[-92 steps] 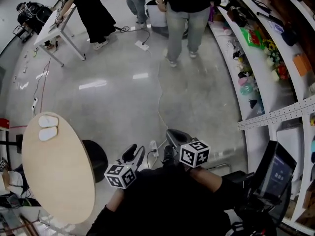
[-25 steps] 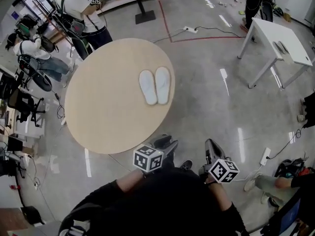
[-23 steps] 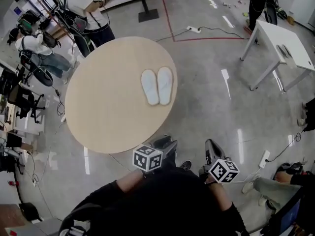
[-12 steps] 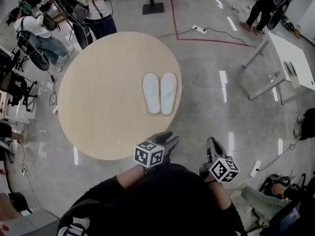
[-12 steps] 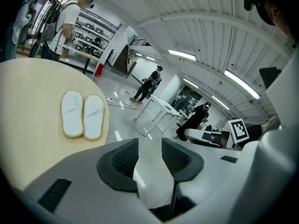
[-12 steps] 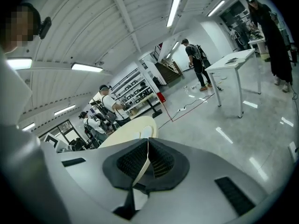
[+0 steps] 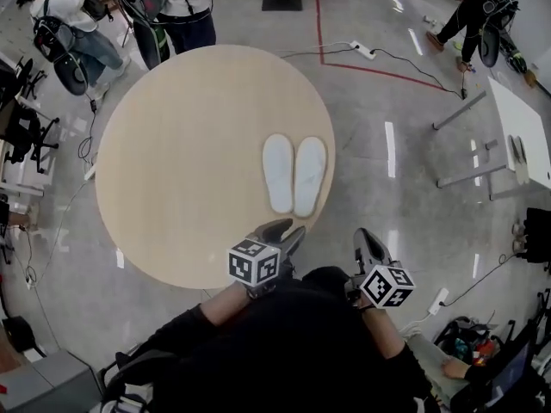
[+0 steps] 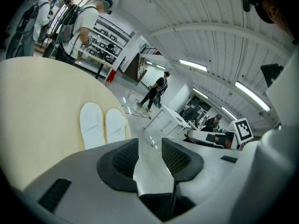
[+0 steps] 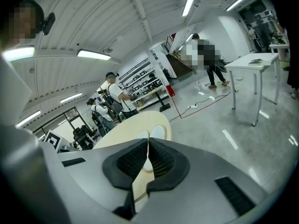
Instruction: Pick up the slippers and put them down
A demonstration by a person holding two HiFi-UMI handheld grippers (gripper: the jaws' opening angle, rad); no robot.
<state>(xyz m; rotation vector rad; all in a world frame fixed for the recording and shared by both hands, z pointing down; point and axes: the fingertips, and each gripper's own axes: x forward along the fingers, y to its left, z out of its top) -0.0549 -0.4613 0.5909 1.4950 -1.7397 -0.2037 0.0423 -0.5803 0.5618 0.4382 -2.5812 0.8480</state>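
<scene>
Polished grey floor surrounds a round, pale wooden desk. At its near edge the left tool hovers with its jaws spread and nothing between them. The right tool is just to the right, over the floor beside the desk, its jaws pressed together and empty. Both tools point toward the far side. A pair of white slippers lies side by side, touching, soles flat on the desk's right part, just beyond the left tool. Farther out, a white table stands at the right. Several people stand past the desk's far-left edge, and another person is at the far right.
</scene>
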